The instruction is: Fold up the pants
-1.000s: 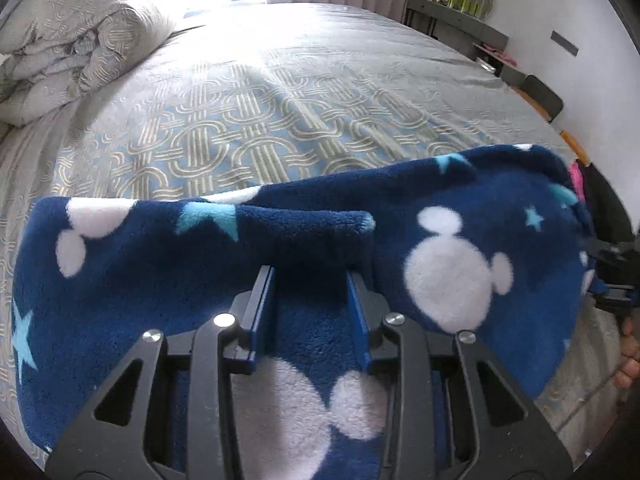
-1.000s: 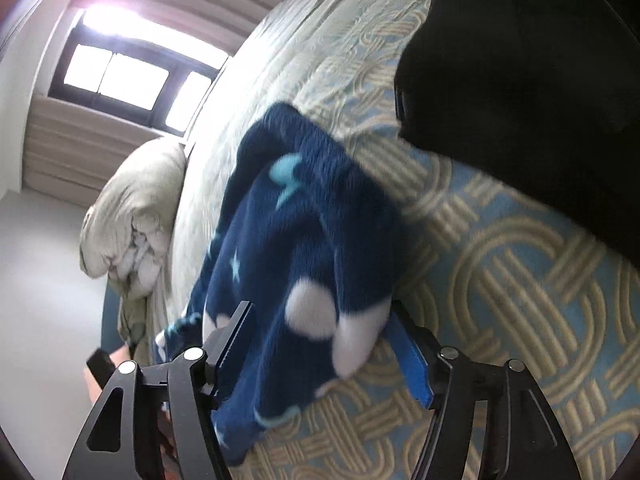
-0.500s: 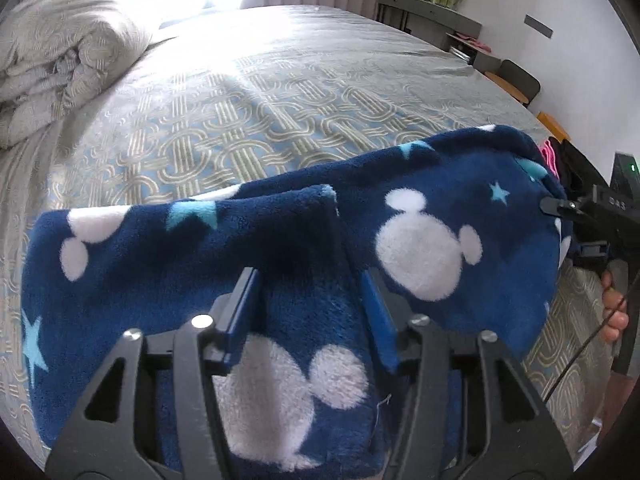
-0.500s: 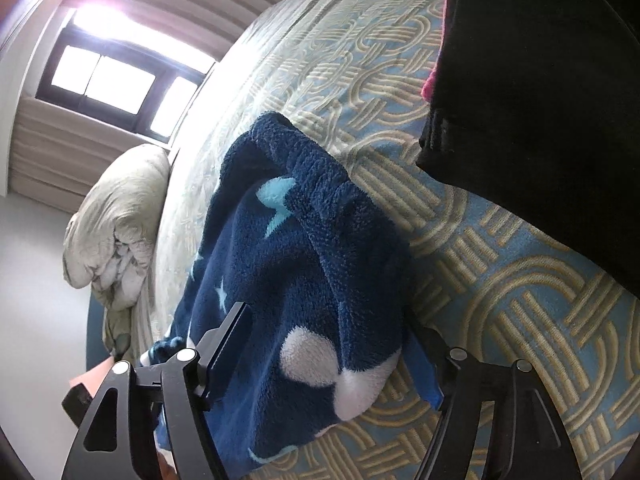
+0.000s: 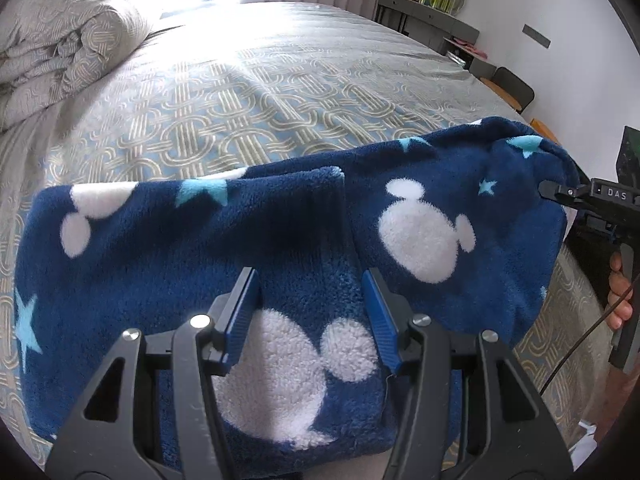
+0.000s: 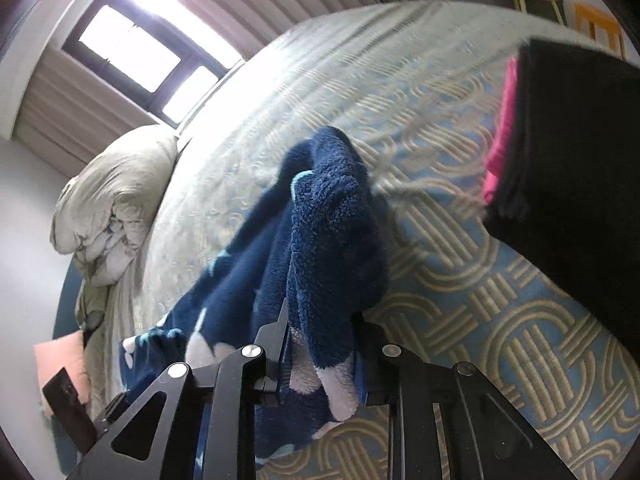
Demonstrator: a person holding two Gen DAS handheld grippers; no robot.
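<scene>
Change: my right tool (image 6: 320, 364) is closing on the pants (image 5: 248, 256) end it earlier straddled | my left tool (image 5: 310, 316) released | next fold starting.

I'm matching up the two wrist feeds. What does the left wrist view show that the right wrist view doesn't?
Only the left wrist view: the left gripper open above the folded pants, the right gripper's tip clamping their far end, and a hand on its handle.

Only the right wrist view: the right gripper closing on a bunched end of the pants, a black garment over something pink, and the window.

Both: the navy fleece pants, patterned bedspread, rolled duvet.
</scene>
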